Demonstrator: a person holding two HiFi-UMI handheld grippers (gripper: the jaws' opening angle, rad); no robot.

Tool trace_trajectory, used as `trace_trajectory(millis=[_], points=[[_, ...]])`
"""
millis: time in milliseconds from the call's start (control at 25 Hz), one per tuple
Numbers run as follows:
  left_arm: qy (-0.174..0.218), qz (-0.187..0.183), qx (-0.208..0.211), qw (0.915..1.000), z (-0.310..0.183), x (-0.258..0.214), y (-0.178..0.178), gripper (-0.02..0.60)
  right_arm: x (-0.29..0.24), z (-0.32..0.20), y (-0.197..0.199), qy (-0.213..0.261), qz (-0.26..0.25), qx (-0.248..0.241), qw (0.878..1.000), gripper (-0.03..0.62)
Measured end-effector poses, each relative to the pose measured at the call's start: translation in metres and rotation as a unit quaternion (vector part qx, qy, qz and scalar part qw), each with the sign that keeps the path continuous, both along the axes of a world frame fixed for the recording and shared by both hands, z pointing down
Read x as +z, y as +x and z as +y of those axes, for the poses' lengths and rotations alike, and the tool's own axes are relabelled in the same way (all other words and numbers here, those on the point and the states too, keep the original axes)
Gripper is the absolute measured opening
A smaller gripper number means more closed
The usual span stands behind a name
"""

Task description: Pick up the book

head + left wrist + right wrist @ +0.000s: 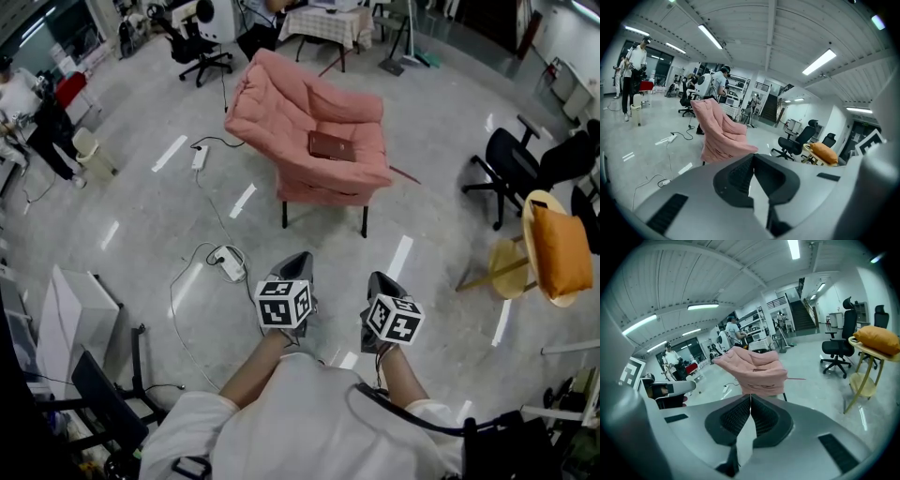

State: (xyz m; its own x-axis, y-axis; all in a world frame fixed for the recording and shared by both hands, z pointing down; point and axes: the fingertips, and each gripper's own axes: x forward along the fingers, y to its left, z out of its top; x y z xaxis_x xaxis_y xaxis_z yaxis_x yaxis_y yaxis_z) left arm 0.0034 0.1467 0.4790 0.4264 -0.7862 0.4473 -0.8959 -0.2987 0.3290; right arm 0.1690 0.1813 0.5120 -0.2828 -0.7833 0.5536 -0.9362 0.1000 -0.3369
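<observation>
A dark reddish-brown book [331,145] lies flat on the seat of a pink padded armchair [309,131] out on the grey floor. Both grippers are held low in front of me, well short of the chair. My left gripper [298,262] has its jaws pressed together with nothing between them, and its own view looks at the armchair [719,133] from the side. My right gripper [382,279] is also shut and empty. Its view faces the armchair [754,371] head on, with the book only a faint dark patch on the seat.
A white power strip [228,262] with looping cables lies on the floor left of my path. A second strip [199,157] sits left of the chair. A wooden stool with an orange cushion [560,251] and black office chairs [514,166] stand to the right. People [28,112] work at far left.
</observation>
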Motion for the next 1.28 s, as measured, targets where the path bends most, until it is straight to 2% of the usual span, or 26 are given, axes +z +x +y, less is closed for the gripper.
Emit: trace_trajectory(millis=[680,1040,1280], points=[[-0.012,0.019,-0.019,0.9996,-0.15,0.004,-0.018,0.009,-0.01,-0.156,-0.033,-0.005,0.0,-0.049,0.999,0.029],[-0.015,-0.001,-0.017,0.9997,-0.214,0.006,-0.039,0.009,-0.002,-0.227,-0.051,-0.017,0.007,-0.047,0.999,0.029],[-0.018,-0.015,-0.005,0.9997,-0.235,0.013,-0.048,0.009,0.006,-0.25,-0.06,-0.024,-0.006,-0.036,0.999,0.029]])
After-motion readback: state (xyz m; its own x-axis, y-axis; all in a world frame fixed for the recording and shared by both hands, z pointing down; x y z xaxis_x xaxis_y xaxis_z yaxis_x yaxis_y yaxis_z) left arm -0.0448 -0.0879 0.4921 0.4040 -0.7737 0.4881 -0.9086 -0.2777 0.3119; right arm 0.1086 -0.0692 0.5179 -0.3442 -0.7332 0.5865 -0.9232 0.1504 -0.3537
